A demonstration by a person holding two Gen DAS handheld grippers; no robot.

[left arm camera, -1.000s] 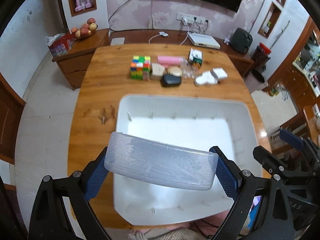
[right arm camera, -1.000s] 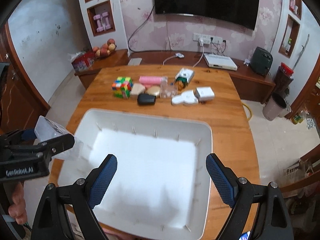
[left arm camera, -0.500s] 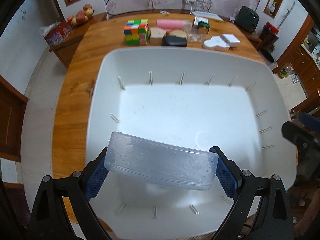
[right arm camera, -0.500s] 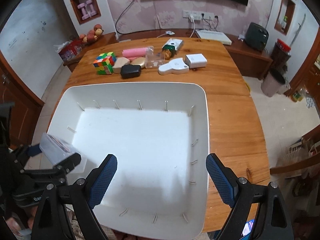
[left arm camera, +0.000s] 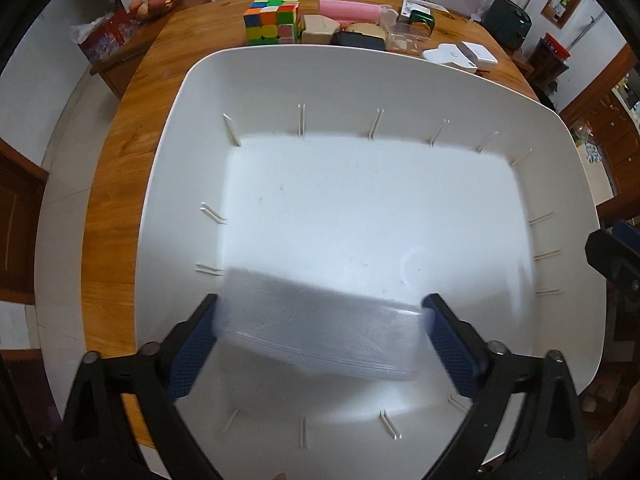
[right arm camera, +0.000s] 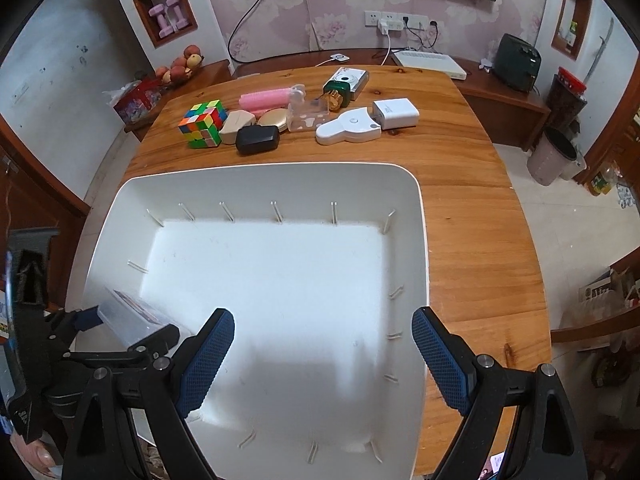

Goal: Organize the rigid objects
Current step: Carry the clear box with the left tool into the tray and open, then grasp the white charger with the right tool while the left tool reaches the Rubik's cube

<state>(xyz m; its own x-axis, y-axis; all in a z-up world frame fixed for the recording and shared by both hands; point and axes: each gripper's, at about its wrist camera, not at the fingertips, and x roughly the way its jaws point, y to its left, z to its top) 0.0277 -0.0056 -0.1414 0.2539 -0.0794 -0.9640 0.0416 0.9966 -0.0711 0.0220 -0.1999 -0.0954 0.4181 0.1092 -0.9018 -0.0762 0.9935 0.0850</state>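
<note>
1. Left gripper [left arm camera: 320, 340]: its blue-padded fingers [left arm camera: 192, 344] are closed onto the two short ends of a clear plastic box [left arm camera: 320, 328], which spans the whole gap between them. The box appears blurred in the left wrist view.
2. Clear plastic box, location: inside the white bin [left arm camera: 176, 128], low over the floor near the bin's near-left corner. Whether it touches the floor cannot be told. In the right wrist view the same box [right arm camera: 132, 318] shows at the bin's left wall, held by the left gripper [right arm camera: 132, 326].
3. Right gripper [right arm camera: 320, 360]: jaws spread wide, nothing between them, poised above the near half of the white bin [right arm camera: 420, 216].
4. White bin: stands on the wooden table [right arm camera: 472, 216], filling its near part; thin ribs line the inner walls.
5. Row of objects along the far edge of the table, beyond the bin, from left to right: a Rubik's cube [right arm camera: 201, 124], a beige case [right arm camera: 237, 122], a black case [right arm camera: 257, 140], a pink roller [right arm camera: 266, 100], a gold compact [right arm camera: 274, 120], a clear container [right arm camera: 306, 114], a green-and-gold bottle [right arm camera: 335, 96], a white flat device [right arm camera: 348, 132] and a white box [right arm camera: 396, 113].
6. The cube, beige case and black case lie touching or just beside one another; the white box touches the white flat device.
</note>
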